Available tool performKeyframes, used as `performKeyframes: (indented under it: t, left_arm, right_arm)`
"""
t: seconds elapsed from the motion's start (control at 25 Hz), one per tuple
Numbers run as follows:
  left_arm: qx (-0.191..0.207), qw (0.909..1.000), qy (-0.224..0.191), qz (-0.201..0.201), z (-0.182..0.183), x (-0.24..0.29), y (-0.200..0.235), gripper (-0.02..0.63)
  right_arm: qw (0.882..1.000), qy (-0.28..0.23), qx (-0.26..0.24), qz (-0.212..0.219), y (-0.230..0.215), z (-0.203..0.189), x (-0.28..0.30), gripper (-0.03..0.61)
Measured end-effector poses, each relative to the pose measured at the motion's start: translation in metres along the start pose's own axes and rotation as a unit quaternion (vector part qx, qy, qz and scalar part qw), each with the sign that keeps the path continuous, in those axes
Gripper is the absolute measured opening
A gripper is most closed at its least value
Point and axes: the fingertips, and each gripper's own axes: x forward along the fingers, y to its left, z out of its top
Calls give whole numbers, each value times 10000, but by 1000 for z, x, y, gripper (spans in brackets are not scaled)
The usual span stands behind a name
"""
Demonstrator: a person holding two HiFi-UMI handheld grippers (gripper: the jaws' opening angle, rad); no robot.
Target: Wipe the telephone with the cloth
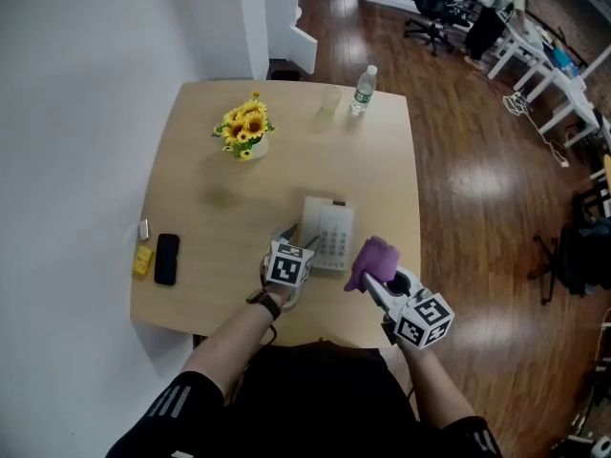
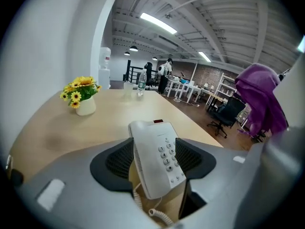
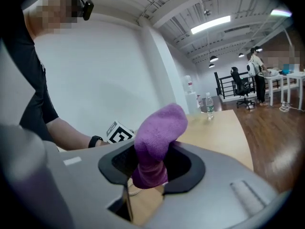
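The white telephone [image 1: 329, 234] lies near the table's front edge, keypad up, with its coiled cord [image 2: 159, 216] trailing at the near end. My left gripper [image 1: 304, 248] holds the telephone [image 2: 157, 156] by its near end, both jaws pressed against its sides. My right gripper [image 1: 379, 281] is shut on a purple cloth [image 1: 372, 261], just right of the telephone and slightly above the table. The cloth [image 3: 155, 142] sticks up in a bunch from between the jaws. The cloth [image 2: 259, 99] also shows at the right of the left gripper view.
A pot of yellow flowers [image 1: 245, 130] and a water bottle [image 1: 363, 89] stand at the far side of the wooden table [image 1: 210, 198]. A black mobile phone [image 1: 167, 258] and a yellow item [image 1: 143, 259] lie at the left edge. Office chairs and desks stand far right.
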Motion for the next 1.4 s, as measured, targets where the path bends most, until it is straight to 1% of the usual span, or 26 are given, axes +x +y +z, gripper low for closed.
performKeyframes:
  t: [0.16, 0.36, 0.48, 0.64, 0.8, 0.96, 1.0, 1.04, 1.12, 1.28, 1.4]
  left_arm:
    - [113, 9994, 193, 248, -7, 28, 9, 276]
    - [222, 9970, 648, 373, -22, 61, 17, 287]
    - [242, 9953, 795, 488, -26, 70, 18, 287]
    - [354, 9944, 836, 545, -29, 76, 17, 279]
    - [358, 9946, 831, 515, -29, 75, 17, 281]
    - [316, 9956, 795, 378, -30, 64, 15, 285]
    - [268, 9960, 780, 336, -31, 62, 13, 275]
    - [238, 9963, 767, 304, -31, 61, 12, 253]
    - [244, 9965, 746, 290, -31, 61, 11, 238]
    - [296, 9961, 749, 368, -26, 65, 12, 256]
    - [262, 9948, 872, 449, -29, 73, 13, 268]
  right_arm:
    - [9997, 210, -59, 135, -3, -1, 17, 150]
    - [9992, 317, 66, 215, -11, 0, 28, 150]
    - [9989, 368, 66, 281, -15, -3, 32, 150]
    - [9986, 438, 120, 281, -20, -8, 32, 150]
    - [9984, 481, 151, 243, -25, -13, 30, 150]
    - [9969, 729, -89, 282, -33, -24, 43, 150]
    - [9963, 793, -141, 288, -36, -25, 49, 150]
    - [9960, 830, -166, 286, -40, -24, 55, 150]
    - [9961, 819, -141, 291, -44, -17, 67, 150]
    - [9971, 647, -56, 406, -36, 1, 80, 150]
    - [9967, 672, -57, 447, -28, 2, 77, 150]
